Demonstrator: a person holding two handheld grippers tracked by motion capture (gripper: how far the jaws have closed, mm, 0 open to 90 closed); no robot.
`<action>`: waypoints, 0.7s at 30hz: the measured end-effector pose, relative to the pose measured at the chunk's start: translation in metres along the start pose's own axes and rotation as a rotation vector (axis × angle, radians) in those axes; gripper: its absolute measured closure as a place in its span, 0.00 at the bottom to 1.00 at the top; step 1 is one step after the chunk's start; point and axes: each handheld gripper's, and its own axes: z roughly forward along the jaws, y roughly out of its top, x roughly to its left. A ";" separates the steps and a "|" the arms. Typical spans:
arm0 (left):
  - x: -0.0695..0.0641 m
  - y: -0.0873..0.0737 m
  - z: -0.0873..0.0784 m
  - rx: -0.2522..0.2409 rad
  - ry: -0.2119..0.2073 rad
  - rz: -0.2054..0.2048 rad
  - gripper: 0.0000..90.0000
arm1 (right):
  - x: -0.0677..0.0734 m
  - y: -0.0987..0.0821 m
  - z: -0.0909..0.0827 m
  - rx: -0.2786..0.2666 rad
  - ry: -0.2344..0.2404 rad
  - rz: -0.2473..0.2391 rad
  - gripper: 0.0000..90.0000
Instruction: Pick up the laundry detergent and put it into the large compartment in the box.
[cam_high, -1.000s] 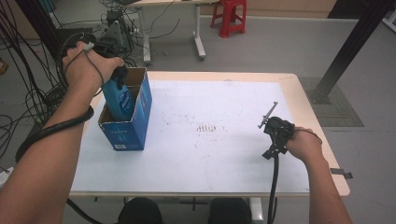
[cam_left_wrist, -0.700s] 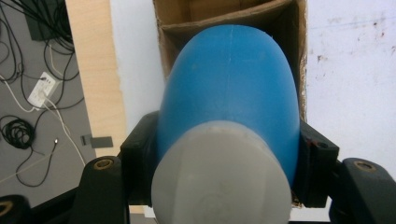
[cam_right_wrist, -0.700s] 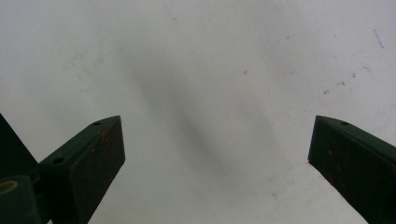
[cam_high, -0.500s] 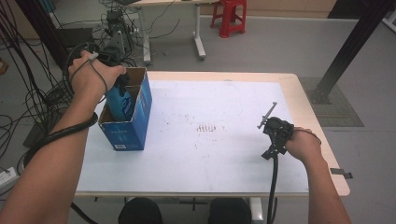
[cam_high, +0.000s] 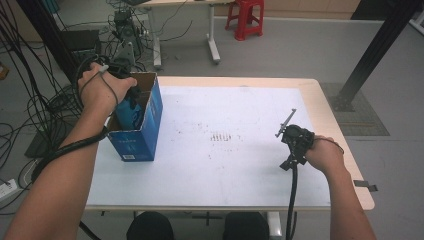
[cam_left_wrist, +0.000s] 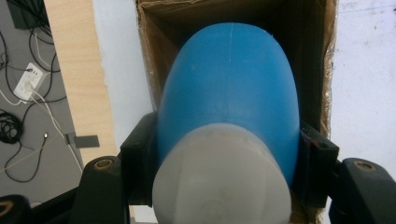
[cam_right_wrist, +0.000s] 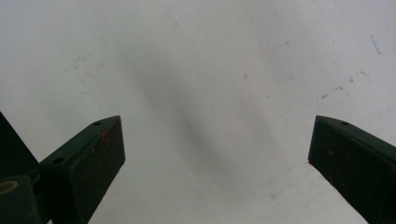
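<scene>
L gripper (cam_left_wrist: 224, 154) clamps smooth blue plastic bottle (cam_left_wrist: 229, 93) w/ white cap, inside open cardboard box (cam_high: 142, 125); R gripper (cam_right_wrist: 217, 154) jaws apart, nothing btwn, over white table (cam_high: 225, 165).

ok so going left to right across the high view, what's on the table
open blue cardboard box with a blue plastic bottle lowered into it by the left gripper → patch of small dark marks on the white tabletop → right gripper held over the table's right part

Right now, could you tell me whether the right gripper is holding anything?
No, the right gripper has its fingers spread wide over the bare table, with nothing between them.
</scene>
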 end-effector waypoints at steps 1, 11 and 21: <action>0.000 0.000 0.001 0.001 0.000 0.002 0.42 | 0.000 0.000 0.000 0.000 -0.001 0.000 0.04; -0.005 0.001 0.012 0.011 0.010 0.010 0.42 | 0.001 0.001 0.000 0.000 -0.001 -0.001 0.04; -0.007 0.004 0.022 0.029 0.004 0.017 0.42 | 0.002 0.003 0.000 0.001 -0.003 -0.004 0.04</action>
